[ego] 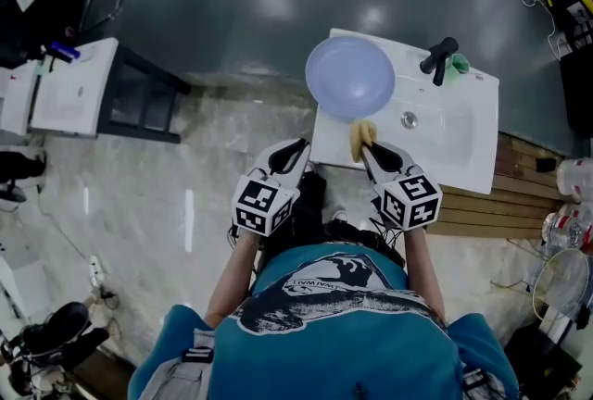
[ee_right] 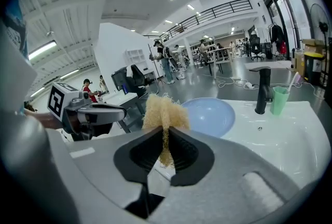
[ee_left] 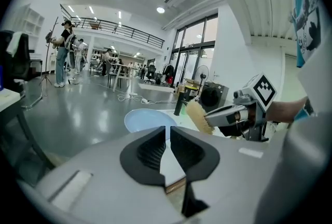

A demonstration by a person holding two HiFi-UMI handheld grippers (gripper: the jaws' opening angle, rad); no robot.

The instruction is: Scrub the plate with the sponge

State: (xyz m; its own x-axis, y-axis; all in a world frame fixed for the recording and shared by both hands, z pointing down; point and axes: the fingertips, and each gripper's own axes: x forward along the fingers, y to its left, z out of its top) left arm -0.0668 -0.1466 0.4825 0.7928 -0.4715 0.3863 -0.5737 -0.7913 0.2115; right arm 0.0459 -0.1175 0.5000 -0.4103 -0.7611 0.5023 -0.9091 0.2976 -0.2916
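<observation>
A pale blue plate (ego: 350,76) lies on the left part of the white sink (ego: 454,143); it also shows beyond the jaws in the left gripper view (ee_left: 142,119) and the right gripper view (ee_right: 210,114). My right gripper (ego: 369,148) (ee_right: 167,132) is shut on a yellow sponge (ego: 359,137) (ee_right: 165,111), held over the sink's near edge, just short of the plate. My left gripper (ego: 301,148) (ee_left: 167,132) hovers off the sink's near left corner. Its jaws stand a narrow slit apart with nothing between them.
A black faucet (ego: 439,58) and a green cup (ego: 459,65) stand at the sink's far side, the drain (ego: 409,119) in its middle. A small white table (ego: 74,88) stands left; wooden slats (ego: 519,194) and clutter lie right.
</observation>
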